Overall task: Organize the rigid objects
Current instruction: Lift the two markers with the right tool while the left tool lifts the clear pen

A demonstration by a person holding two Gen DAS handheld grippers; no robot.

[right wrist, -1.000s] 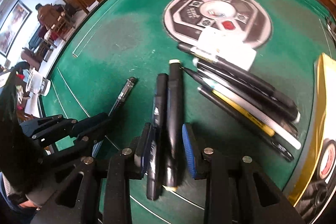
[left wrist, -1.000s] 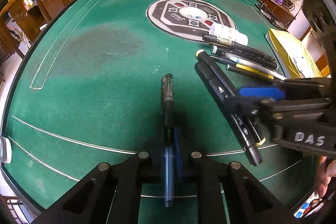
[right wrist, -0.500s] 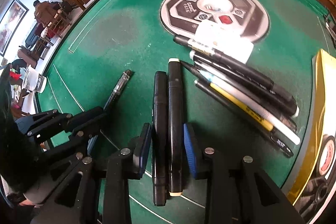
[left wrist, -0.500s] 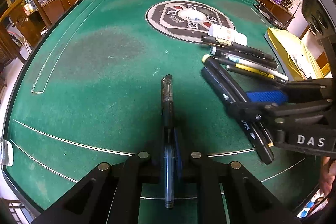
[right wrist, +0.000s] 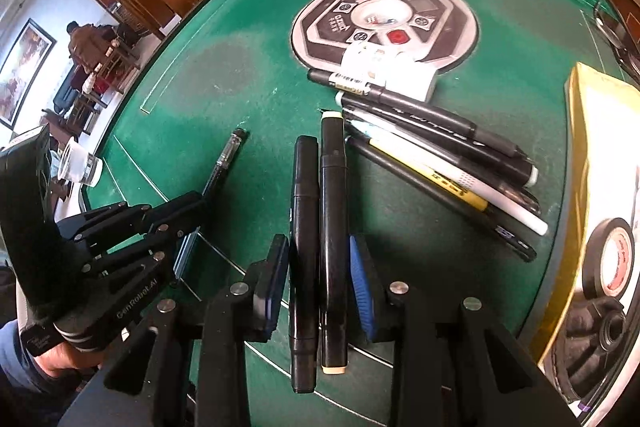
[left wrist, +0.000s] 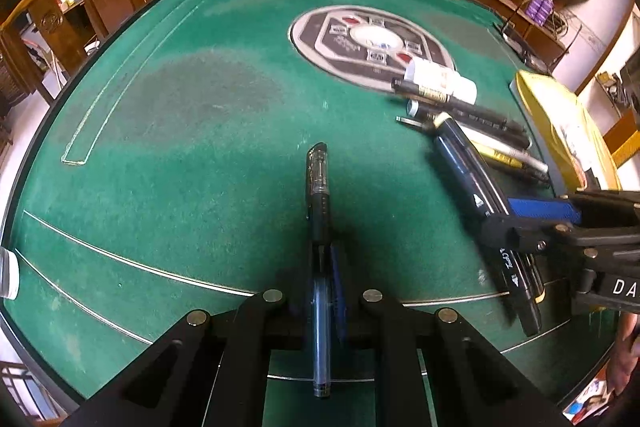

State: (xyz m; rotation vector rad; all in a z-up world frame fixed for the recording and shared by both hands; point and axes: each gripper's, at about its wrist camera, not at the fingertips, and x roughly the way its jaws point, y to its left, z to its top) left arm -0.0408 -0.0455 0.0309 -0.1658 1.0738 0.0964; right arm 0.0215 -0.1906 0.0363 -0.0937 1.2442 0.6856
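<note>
My left gripper (left wrist: 323, 267) is shut on a clear gel pen (left wrist: 318, 195) that points forward over the green felt; the pen also shows in the right wrist view (right wrist: 224, 163). My right gripper (right wrist: 320, 259) has its blue pads on either side of two thick black markers (right wrist: 318, 211) lying side by side, with small gaps showing at the pads. The markers (left wrist: 476, 195) and right gripper (left wrist: 560, 223) show at the right of the left wrist view. A row of several pens (right wrist: 432, 155) and a white tube (right wrist: 388, 71) lie beyond.
The round green felt table (left wrist: 180, 107) has a grey centre disc (left wrist: 368, 47). A yellow tin with a tape roll (right wrist: 608, 259) stands at the right edge. A glass cup (right wrist: 80, 167) sits at the left edge. Wooden furniture surrounds the table.
My right gripper has swung the two markers rightward, closer to the row of pens, and straightened them. My left gripper with the gel pen has stayed in place.
</note>
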